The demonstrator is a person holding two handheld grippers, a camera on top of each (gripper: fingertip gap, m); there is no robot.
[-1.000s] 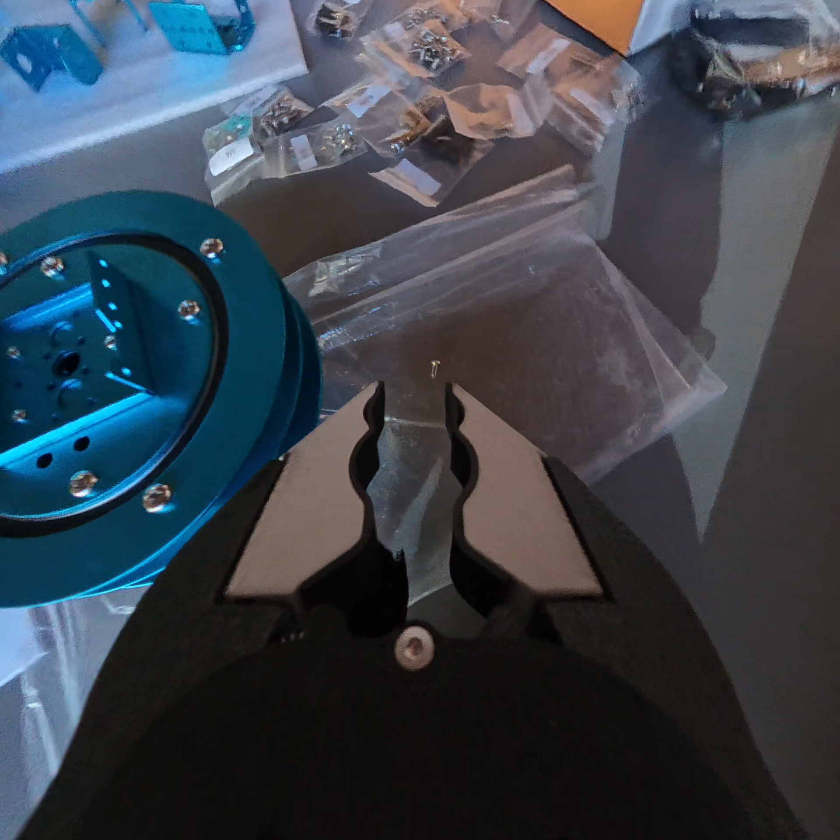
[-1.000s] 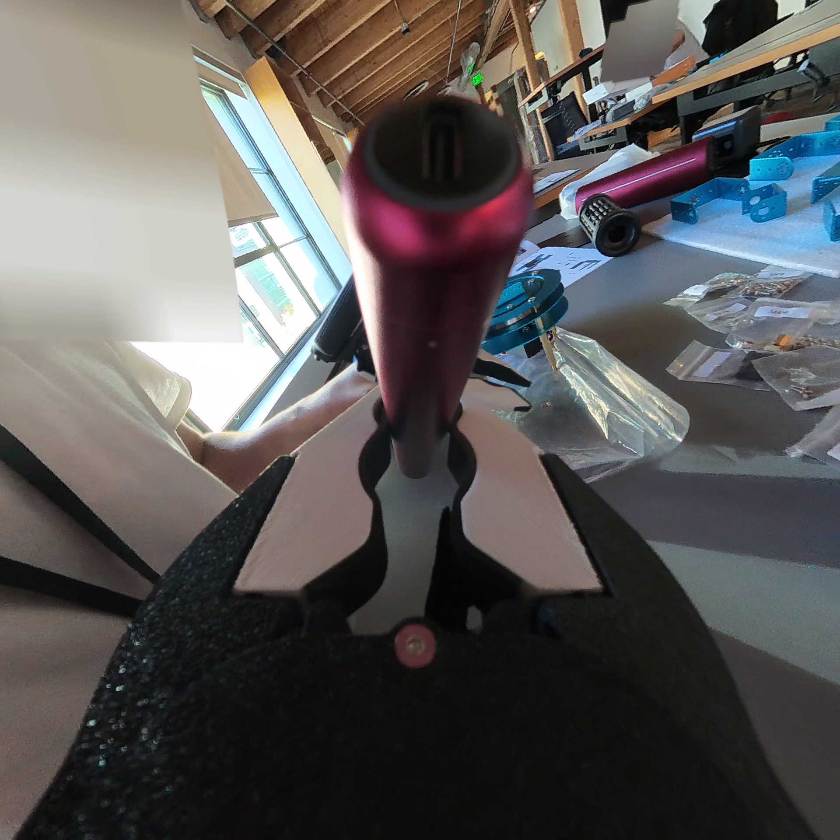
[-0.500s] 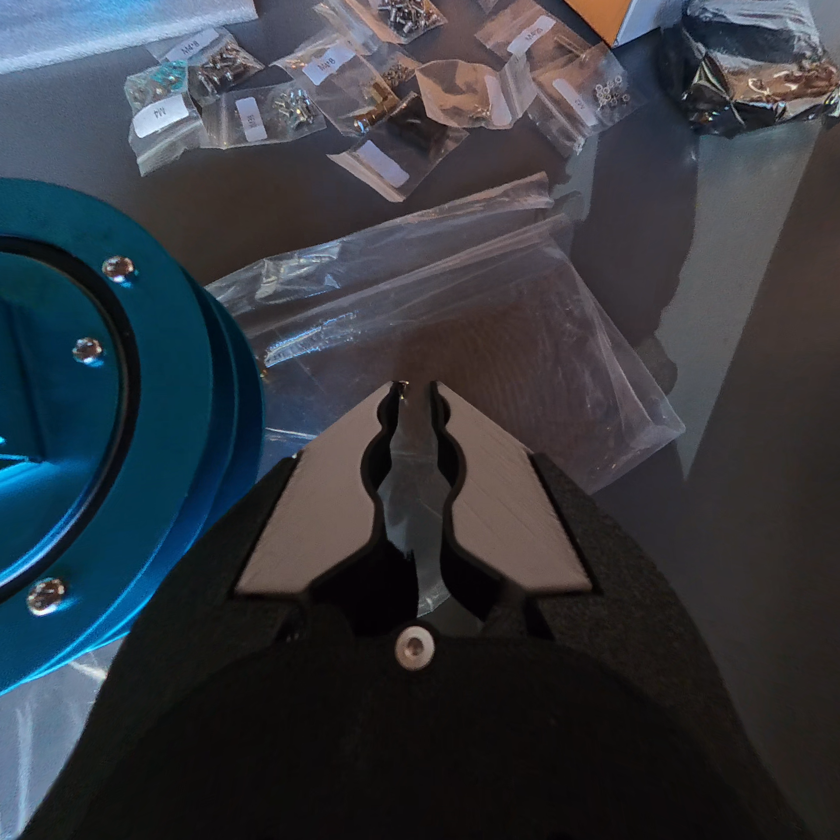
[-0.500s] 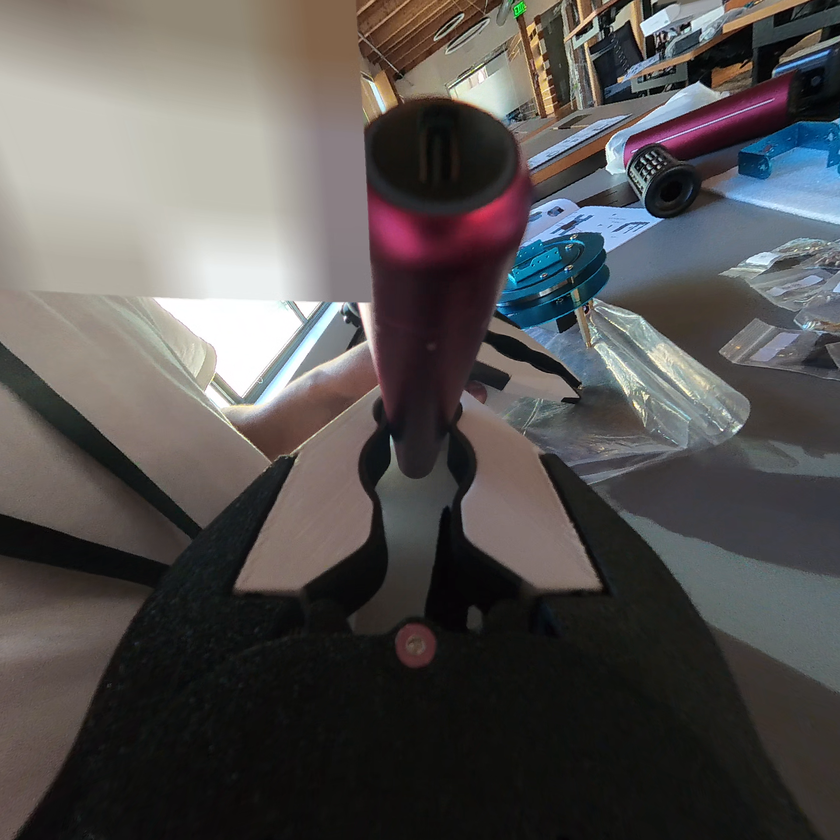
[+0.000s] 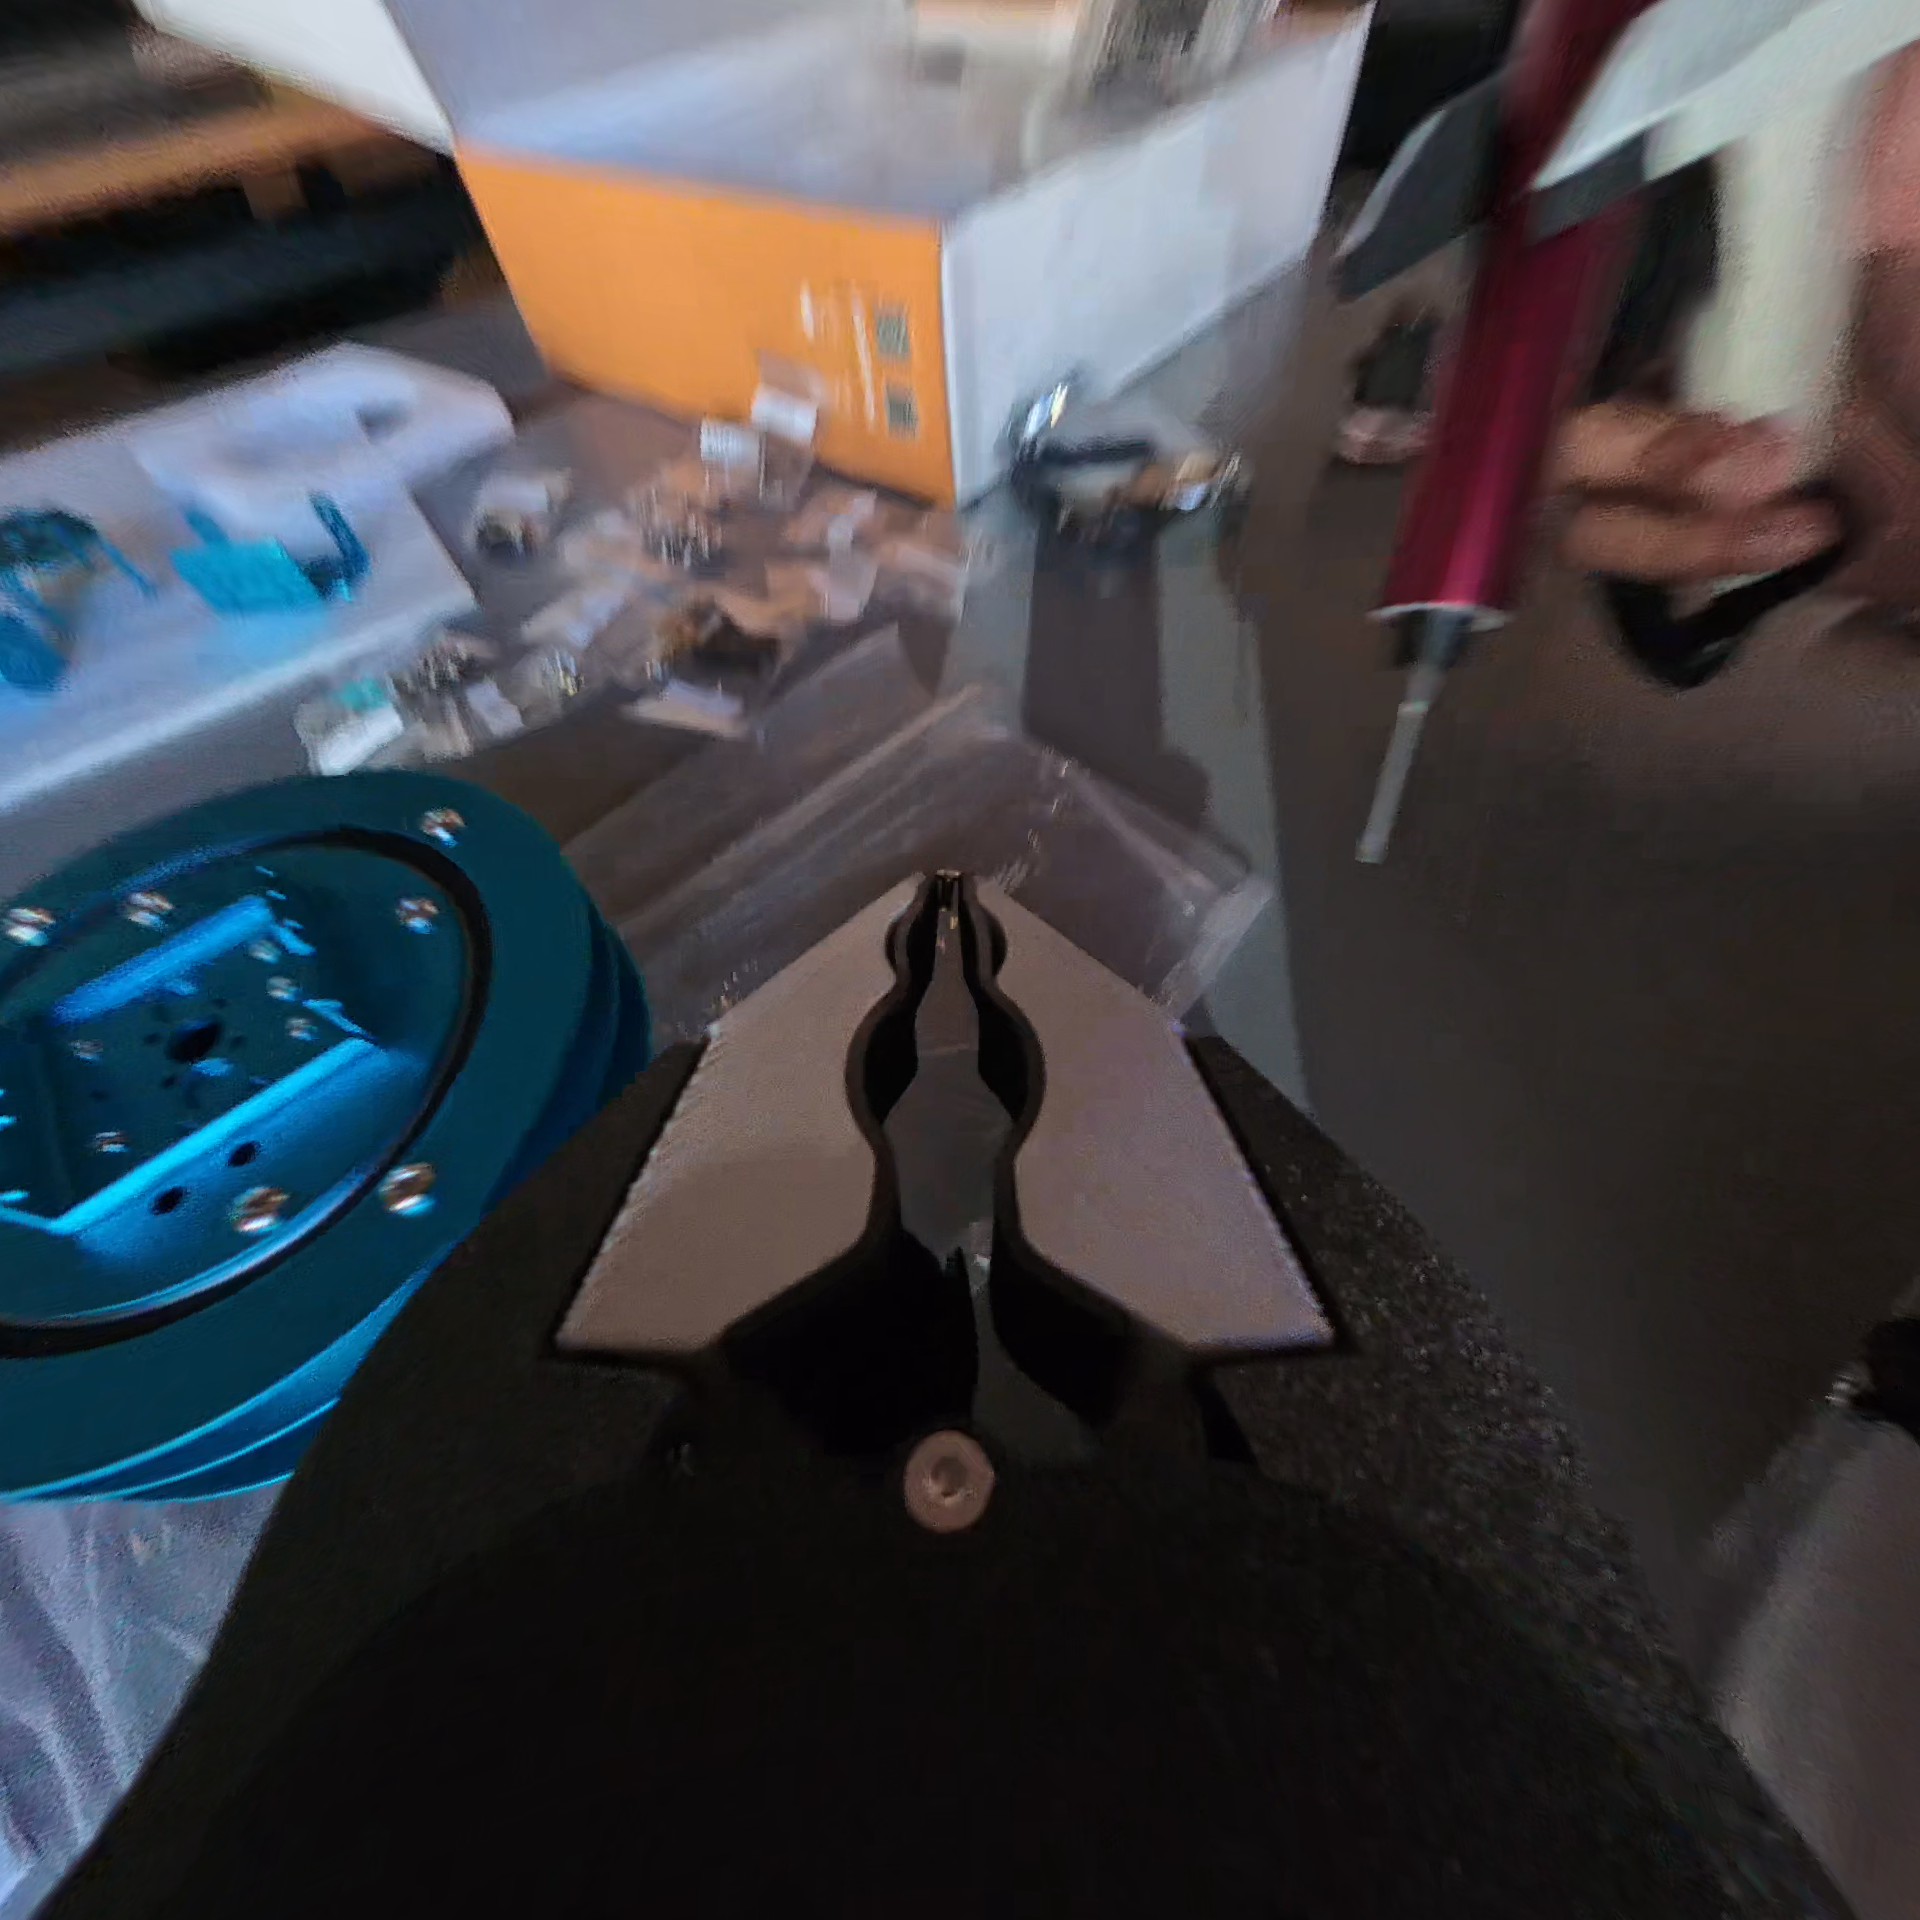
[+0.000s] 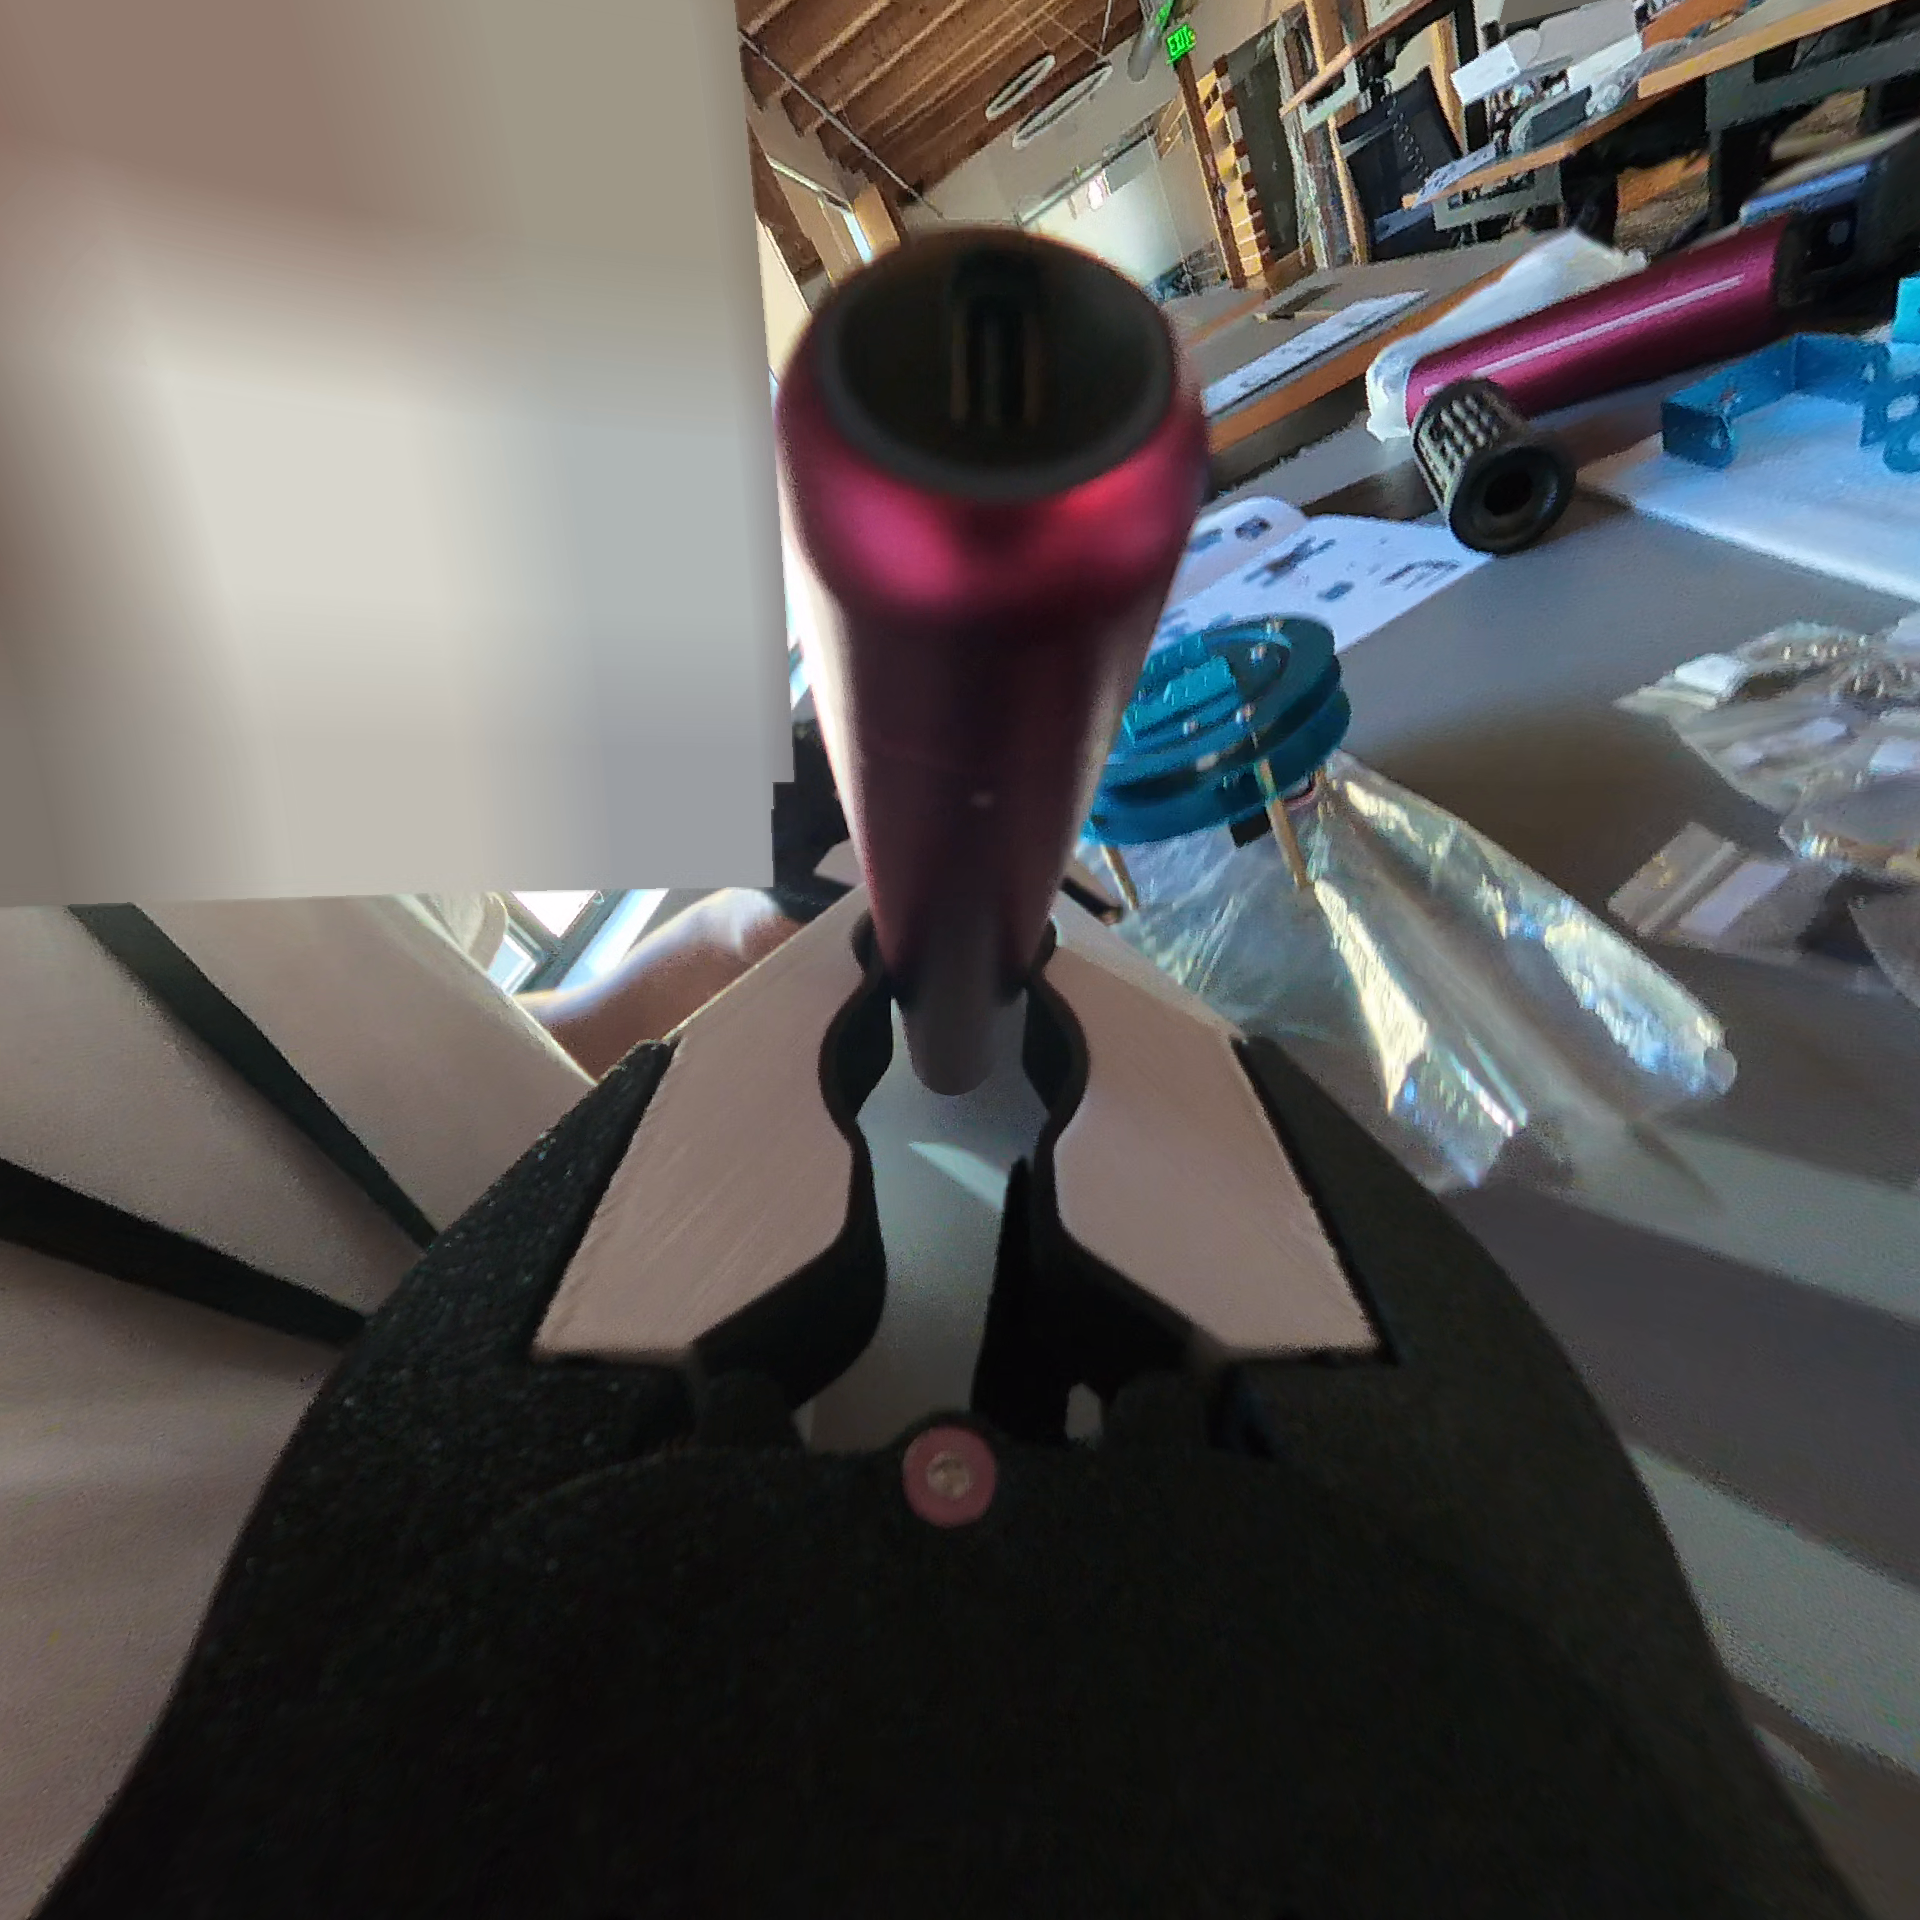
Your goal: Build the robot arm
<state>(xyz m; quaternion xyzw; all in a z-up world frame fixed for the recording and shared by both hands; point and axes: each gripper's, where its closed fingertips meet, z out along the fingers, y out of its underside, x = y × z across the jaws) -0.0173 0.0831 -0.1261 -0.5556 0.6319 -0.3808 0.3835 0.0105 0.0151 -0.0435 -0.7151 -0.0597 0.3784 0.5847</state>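
Magenta electric screwdriver (image 6: 977, 665) is sitting clenched in the right gripper (image 6: 951, 951) jaws, bit pointing downward. Left gripper (image 5: 943, 902) jaws are pinching a tiny screw (image 5: 945, 896) at their tips, above a clear plastic bag (image 5: 914, 821). Blue ring assembly (image 5: 260, 1101) is standing just left; small hardware bags (image 5: 665, 613) and an orange box (image 5: 717, 301) are lying beyond on the worktop (image 5: 1558, 987).

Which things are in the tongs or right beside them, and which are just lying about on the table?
In the tongs or beside them:
- left tongs, pinching a small screw
- right tongs, clamped on the red screwdriver
- blue round assembly
- clear plastic bag

Lying about:
- small hardware bags
- orange box
- blue brackets
- second red tool
- printed sheet
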